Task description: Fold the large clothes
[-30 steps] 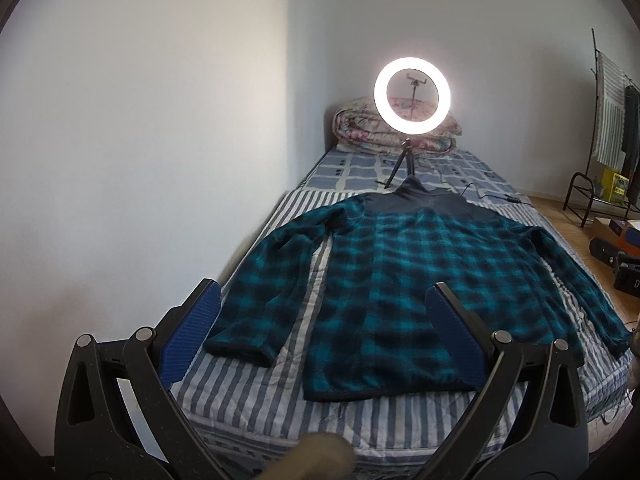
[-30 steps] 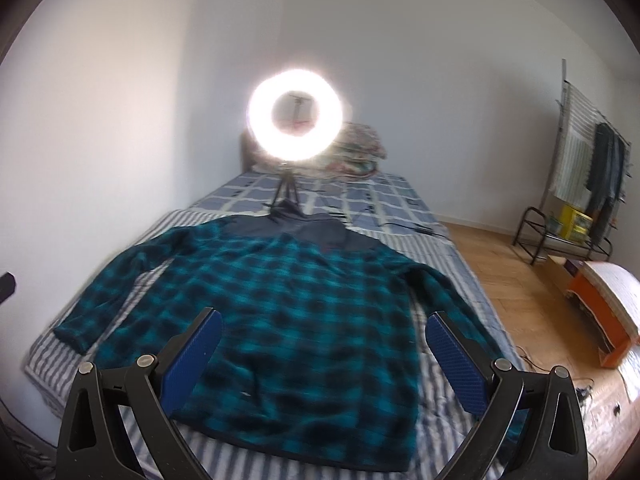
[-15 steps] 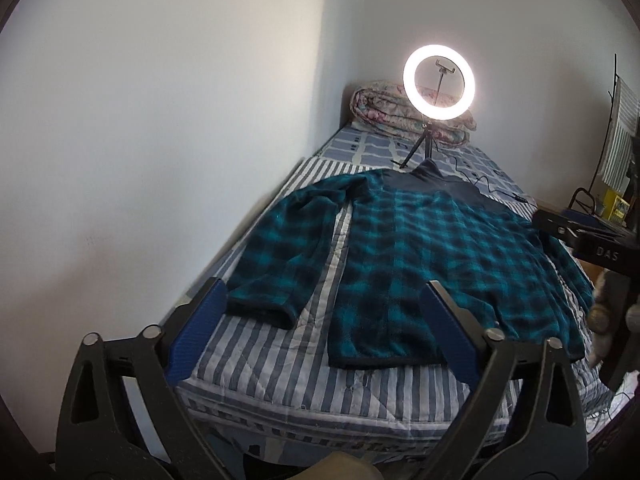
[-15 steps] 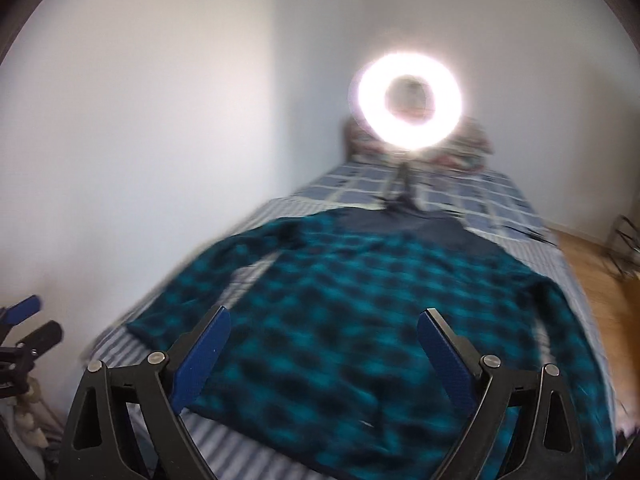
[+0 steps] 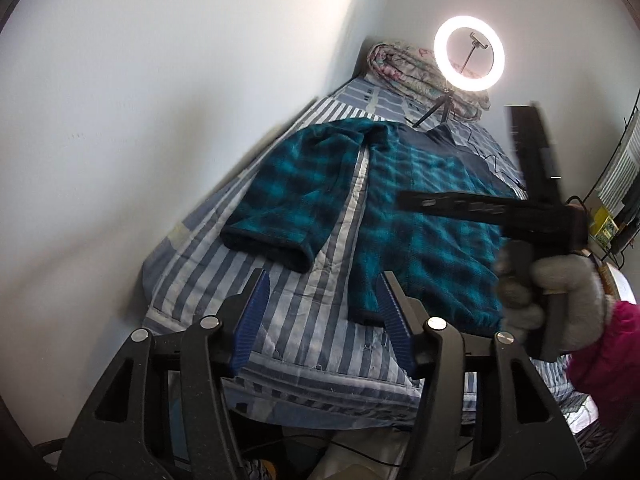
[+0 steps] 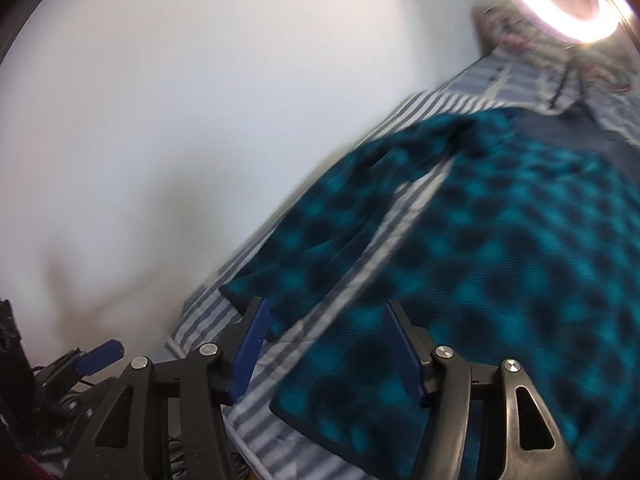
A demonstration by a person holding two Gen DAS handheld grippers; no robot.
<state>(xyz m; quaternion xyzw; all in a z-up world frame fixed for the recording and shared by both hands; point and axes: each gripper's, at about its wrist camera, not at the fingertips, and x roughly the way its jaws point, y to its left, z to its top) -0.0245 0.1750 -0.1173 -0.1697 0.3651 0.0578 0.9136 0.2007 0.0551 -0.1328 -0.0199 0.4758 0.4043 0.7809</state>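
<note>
A striped bed (image 5: 304,344) runs along the white wall (image 5: 160,100), and a teal plaid shirt (image 5: 424,216) lies spread flat on it, its near sleeve (image 5: 280,200) stretched beside the body toward the foot end, with folded bedding (image 5: 404,68) and a lit ring light (image 5: 469,54) at the head. The left gripper (image 5: 322,320) hangs over the foot of the bed, jaws released and empty. The right gripper (image 6: 324,346), held in a gloved hand (image 5: 560,300), hovers above the sleeve cuff and hem, jaws likewise apart and grasping nothing.
</note>
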